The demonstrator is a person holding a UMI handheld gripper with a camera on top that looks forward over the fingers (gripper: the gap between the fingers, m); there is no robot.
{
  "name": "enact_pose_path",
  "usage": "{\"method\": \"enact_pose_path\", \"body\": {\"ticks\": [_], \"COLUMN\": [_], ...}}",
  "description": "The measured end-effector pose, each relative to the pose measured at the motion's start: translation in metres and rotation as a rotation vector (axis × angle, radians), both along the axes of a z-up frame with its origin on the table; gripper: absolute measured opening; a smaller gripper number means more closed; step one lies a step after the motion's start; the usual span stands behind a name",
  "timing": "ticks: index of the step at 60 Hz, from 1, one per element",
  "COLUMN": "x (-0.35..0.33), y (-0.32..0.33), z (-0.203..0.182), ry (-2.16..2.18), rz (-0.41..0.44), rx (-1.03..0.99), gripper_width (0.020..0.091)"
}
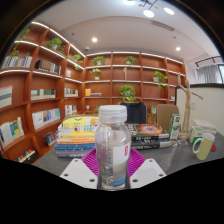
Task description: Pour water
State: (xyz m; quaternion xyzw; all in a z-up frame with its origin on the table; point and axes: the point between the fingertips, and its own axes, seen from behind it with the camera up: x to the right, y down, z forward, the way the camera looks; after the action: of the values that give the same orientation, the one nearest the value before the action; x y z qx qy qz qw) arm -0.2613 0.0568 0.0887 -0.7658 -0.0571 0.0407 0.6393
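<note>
A: Is the claw [113, 170] holding anything?
B: Yes, clamped on the capped bottle [113, 145], lower centre of frame.
A: Advice?
B: Grip firmly; carry it level toward the green mug [203, 147], right, on the surface [180, 160].

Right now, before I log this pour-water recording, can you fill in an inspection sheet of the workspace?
Surface: grey table.
Job's things: clear plastic bottle with white cap, standing between the tongs; green mug off to one side.
Clutter: stacked colourful books, round discs, leafy potted plant.
Grippers: tongs around the bottle; grip cannot be told.
Cables: nothing seen.
Surroundings: wooden bookshelves, ceiling lights.
</note>
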Motion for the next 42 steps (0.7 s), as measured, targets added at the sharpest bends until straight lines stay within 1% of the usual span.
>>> {"method": "enact_pose_path", "body": {"ticks": [4,17,21,31,34,42], "x": [0.005,0.009,0.014,0.054,0.074,0.138], "y": [-0.002,0.001,-0.001,-0.003,-0.002,0.013], "z": [0.000,0.000,0.003,0.045,0.063,0.086], "ry": [0.031,0.036,0.098,0.463,0.582,0.885], "rz": [-0.021,-0.024,-0.025,-0.051,-0.071,-0.133], "rx": [-0.009,-0.003,-0.012,0.054,0.071,0.110], "gripper_width": [0.0343,0.0343,0.0344,0.0345,0.0344,0.0345]}}
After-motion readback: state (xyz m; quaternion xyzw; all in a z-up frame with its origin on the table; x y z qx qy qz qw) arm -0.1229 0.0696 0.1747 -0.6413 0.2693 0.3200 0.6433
